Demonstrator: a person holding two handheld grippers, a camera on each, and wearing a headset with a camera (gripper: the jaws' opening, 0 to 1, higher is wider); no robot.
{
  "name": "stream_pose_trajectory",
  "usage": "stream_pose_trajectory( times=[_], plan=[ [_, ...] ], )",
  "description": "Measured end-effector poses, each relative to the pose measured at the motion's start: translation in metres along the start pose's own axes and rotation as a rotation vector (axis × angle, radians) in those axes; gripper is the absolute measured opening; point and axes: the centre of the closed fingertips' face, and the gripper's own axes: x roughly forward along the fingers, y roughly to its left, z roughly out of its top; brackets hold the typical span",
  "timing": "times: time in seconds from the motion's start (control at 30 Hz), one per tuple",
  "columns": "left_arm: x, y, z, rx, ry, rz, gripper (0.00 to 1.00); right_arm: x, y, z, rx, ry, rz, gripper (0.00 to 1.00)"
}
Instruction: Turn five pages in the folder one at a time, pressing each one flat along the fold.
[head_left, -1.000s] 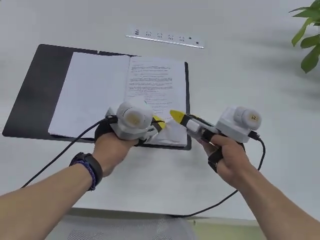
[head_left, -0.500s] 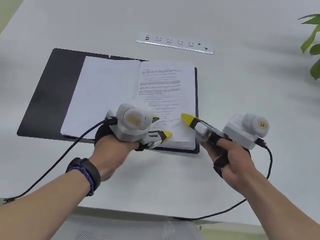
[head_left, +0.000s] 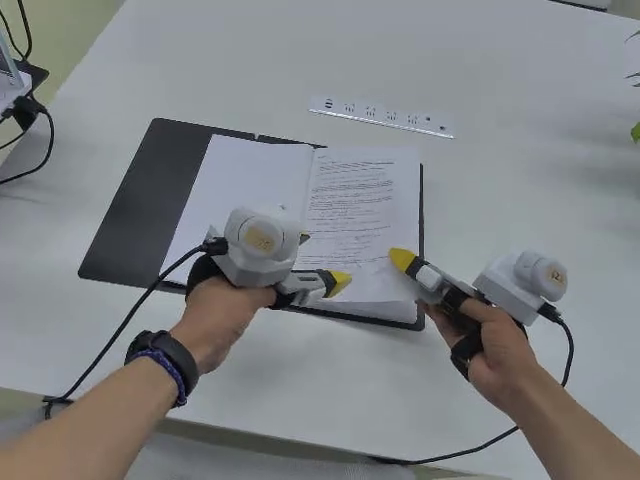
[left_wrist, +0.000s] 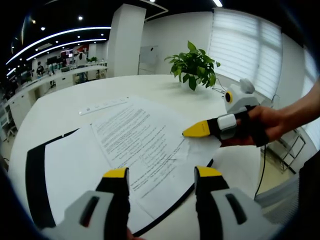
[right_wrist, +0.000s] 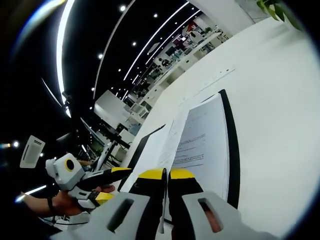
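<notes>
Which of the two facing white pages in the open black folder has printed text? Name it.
The white page on the right in the head view: lines of print cover it. The white page on the left is blank.

The folder (head_left: 140, 210) is black. Its left page (head_left: 245, 195) is plain white, and the right page (head_left: 365, 210) is white with lines of small black print. The table (head_left: 520, 70) is white. The left gripper (left_wrist: 161, 174) and the right gripper (head_left: 400, 259) are white and grey with yellow tips. The cables (head_left: 130, 310) are black. The plant (left_wrist: 195, 67) has green leaves.
</notes>
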Motion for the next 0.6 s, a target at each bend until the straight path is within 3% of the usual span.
stream_pose_trajectory(
  times=[0.2, 0.6],
  plan=[
    [-0.013, 0.009, -0.001, 0.003, 0.004, 0.011, 0.54, 0.002, 0.006, 0.004, 0.010, -0.015, -0.001, 0.00],
    [-0.044, 0.031, -0.016, -0.015, 0.026, 0.052, 0.58, 0.011, 0.026, 0.014, 0.005, -0.058, 0.009, 0.00]
  ],
)
